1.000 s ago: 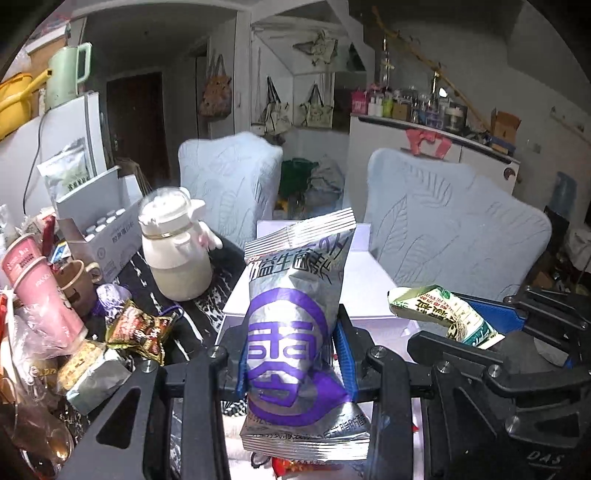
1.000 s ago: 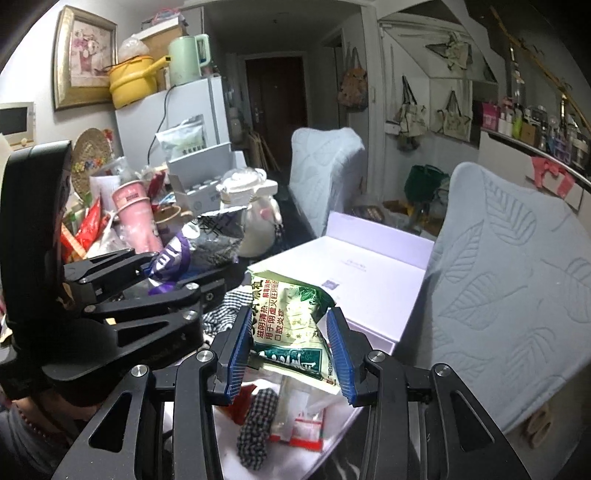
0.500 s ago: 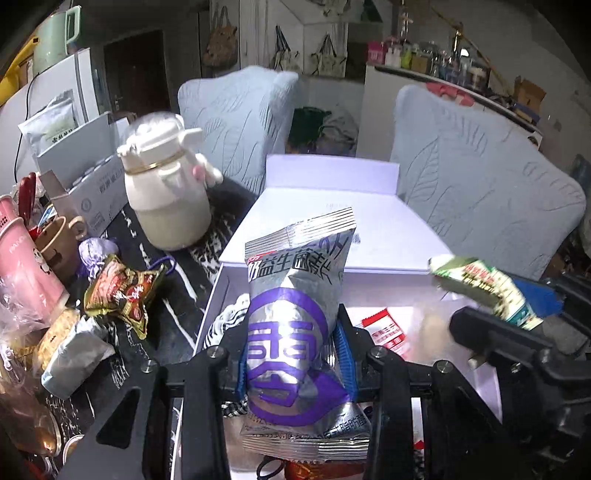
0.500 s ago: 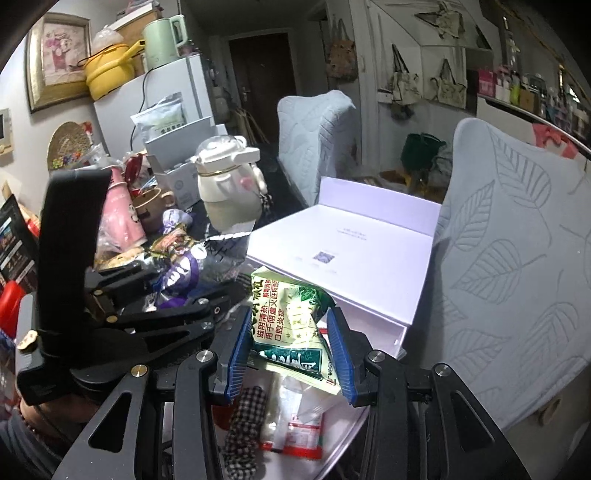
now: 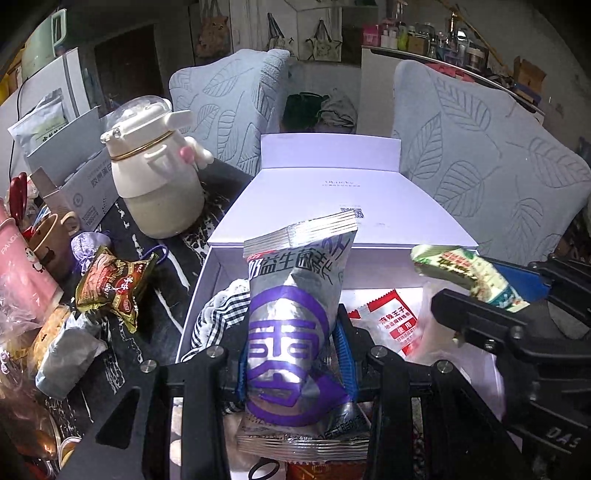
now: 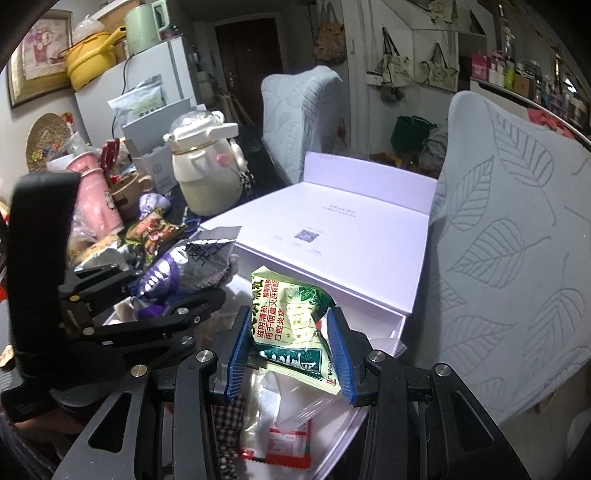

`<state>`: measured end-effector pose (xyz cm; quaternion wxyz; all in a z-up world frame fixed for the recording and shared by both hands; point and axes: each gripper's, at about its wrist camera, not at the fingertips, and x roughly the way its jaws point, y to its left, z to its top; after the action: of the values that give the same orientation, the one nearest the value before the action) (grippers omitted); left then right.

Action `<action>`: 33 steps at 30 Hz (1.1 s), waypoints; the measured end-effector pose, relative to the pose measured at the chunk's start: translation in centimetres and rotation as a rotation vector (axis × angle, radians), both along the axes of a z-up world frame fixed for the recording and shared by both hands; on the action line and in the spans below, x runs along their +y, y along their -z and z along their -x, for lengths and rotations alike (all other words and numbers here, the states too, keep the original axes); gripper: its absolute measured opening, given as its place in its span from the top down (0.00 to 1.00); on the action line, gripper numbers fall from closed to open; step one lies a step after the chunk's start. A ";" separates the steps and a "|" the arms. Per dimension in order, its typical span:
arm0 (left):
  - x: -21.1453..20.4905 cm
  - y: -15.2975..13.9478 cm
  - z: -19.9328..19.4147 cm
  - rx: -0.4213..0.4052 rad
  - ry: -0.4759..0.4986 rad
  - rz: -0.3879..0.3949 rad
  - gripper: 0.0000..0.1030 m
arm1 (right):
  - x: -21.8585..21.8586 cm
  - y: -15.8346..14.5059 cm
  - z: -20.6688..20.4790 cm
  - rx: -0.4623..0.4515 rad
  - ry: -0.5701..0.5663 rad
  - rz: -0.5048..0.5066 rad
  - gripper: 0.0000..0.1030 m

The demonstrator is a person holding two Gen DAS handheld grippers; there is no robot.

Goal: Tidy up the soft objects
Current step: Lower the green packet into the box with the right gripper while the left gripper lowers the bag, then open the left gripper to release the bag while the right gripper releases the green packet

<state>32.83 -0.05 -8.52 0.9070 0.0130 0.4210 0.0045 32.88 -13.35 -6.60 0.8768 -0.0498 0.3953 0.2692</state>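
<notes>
1. The left gripper is clamped on a silver-and-purple snack packet, its blue pads pressed against both sides of the packet's lower half; the packet stands upright between the fingers, crimped top edge uppermost.

2. The right gripper is closed on a green-and-cream sachet with red and green lettering (the sachet is creased and tilted, its lower corner poking out past the right pad).

3. Both packets hang over the open white box, whose lid lies folded back flat toward two pale blue leaf-patterned chair backs.

4. Inside the box, below the grippers, lie a black-and-white checked cloth, a white sachet with red print and some clear plastic wrapping (contents under the packets are partly hidden).

5. In the left wrist view, the right gripper enters from the right edge, carrying the green sachet just above the box's right side; in the right wrist view, the left gripper sits to the left with the silver packet near the box's left wall.

6. On the dark patterned table left of the box stand a cream kettle-shaped bottle with a pink knob, a brown-and-gold snack bag, a grey pouch, a small purple drawstring bag, a brown mug and a pink cup.

7. Behind them, a white refrigerator carries a yellow pot and a pale green kettle.
</notes>
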 end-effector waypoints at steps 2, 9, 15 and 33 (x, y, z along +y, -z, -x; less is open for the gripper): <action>0.0 0.0 0.0 0.001 0.000 0.001 0.64 | 0.1 0.5 -0.3 0.014 0.002 0.008 0.61; -0.1 0.0 0.0 0.001 0.000 -0.002 0.64 | 0.2 2.1 -1.2 0.054 0.006 0.030 0.61; -0.3 0.1 -0.3 0.019 0.005 -0.009 0.64 | 0.4 2.0 -1.2 0.060 0.005 0.033 0.60; -2.8 -1.0 0.9 0.033 -0.011 -0.032 0.24 | -3.3 -1.5 1.5 0.035 0.064 0.011 0.43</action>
<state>31.90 -2.83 -7.53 0.8995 0.0254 0.4359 0.0160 31.42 -16.61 -5.14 0.8776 -0.0371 0.4135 0.2395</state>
